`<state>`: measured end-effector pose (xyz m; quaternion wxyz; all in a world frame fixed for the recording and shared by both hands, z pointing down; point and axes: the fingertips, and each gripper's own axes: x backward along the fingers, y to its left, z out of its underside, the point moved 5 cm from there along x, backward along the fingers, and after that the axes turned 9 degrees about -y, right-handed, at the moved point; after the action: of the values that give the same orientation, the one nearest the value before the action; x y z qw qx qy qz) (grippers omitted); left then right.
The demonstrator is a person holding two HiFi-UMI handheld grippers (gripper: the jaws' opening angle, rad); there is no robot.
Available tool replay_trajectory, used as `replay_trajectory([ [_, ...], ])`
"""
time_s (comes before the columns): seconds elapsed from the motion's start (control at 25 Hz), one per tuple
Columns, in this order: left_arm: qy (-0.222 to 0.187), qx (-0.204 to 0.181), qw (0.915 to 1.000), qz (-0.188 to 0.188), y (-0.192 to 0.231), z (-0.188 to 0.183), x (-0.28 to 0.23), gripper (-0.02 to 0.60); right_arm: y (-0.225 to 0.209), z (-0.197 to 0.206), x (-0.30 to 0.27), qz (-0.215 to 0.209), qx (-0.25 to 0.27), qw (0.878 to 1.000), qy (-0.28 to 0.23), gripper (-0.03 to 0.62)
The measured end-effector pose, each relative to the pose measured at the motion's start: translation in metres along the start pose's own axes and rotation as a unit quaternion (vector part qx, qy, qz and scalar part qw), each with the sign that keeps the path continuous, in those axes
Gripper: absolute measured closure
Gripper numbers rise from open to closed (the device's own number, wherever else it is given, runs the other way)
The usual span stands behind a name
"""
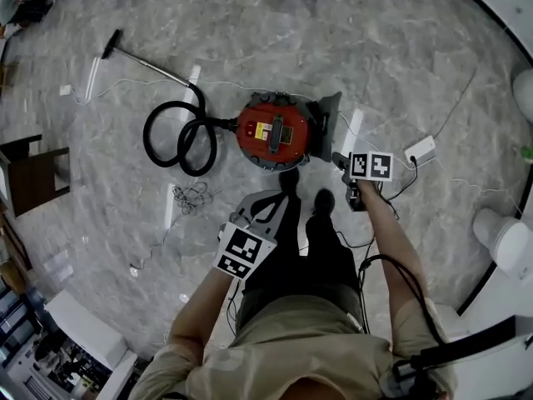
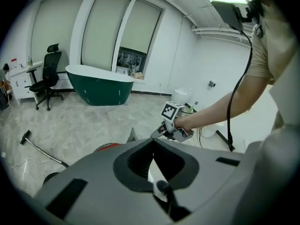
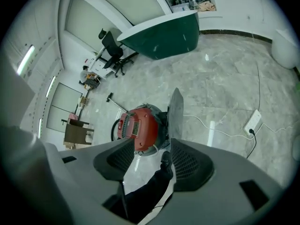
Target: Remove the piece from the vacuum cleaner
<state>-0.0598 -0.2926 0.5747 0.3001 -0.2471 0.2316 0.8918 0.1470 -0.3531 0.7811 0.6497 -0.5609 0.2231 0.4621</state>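
The red vacuum cleaner (image 1: 273, 132) sits on the marble floor ahead of the person's shoes. A grey flat piece (image 1: 326, 120) stands up on its right side, also visible as the grey piece (image 3: 176, 110) in the right gripper view. My right gripper (image 1: 340, 158) is open and empty, just right of and below that piece, apart from it. The open right gripper (image 3: 152, 142) frames the red vacuum cleaner (image 3: 138, 128) and a shoe. My left gripper (image 1: 271, 207) hovers near the left shoe, short of the cleaner. The left gripper (image 2: 152, 146) has its tips together with nothing held.
A black hose (image 1: 179, 140) coils left of the cleaner, its wand (image 1: 150, 63) running further left. A power strip (image 1: 419, 149) and white cables lie on the right. A cable tangle (image 1: 193, 195) lies at left. A green bathtub (image 2: 99, 84) and an office chair (image 2: 47, 74) stand beyond.
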Motion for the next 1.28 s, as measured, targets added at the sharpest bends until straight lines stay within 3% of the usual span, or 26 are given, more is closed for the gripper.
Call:
replay_trajectory([
  [0.24,0.009,0.021,0.9992,0.034,0.037,0.046,-0.041,0.578,-0.027,-0.002,-0.08,0.023,-0.015,0.999,0.023,0.375],
  [0.44,0.014,0.048,0.9982,0.034,0.06,0.081,-0.062,0.578,-0.041,-0.009,-0.127,0.031,-0.012,0.999,0.016,0.375],
  [0.56,0.016,0.064,0.9973,0.033,0.068,0.098,-0.07,0.578,-0.049,-0.008,-0.151,0.046,0.015,0.998,0.032,0.375],
  [0.96,0.026,0.097,0.9943,0.036,0.076,0.137,-0.08,0.578,-0.079,-0.003,-0.187,0.083,0.034,0.994,0.057,0.378],
  [1.0,0.028,0.098,0.9941,0.037,0.075,0.139,-0.081,0.578,-0.08,-0.003,-0.187,0.087,0.036,0.994,0.057,0.385],
  [1.12,0.037,0.097,0.9937,0.042,0.075,0.146,-0.087,0.578,-0.083,-0.002,-0.186,0.105,0.065,0.991,0.05,0.498],
  [1.28,0.051,0.091,0.9935,0.045,0.074,0.159,-0.098,0.578,-0.086,0.001,-0.186,0.088,0.075,0.992,0.041,0.524],
])
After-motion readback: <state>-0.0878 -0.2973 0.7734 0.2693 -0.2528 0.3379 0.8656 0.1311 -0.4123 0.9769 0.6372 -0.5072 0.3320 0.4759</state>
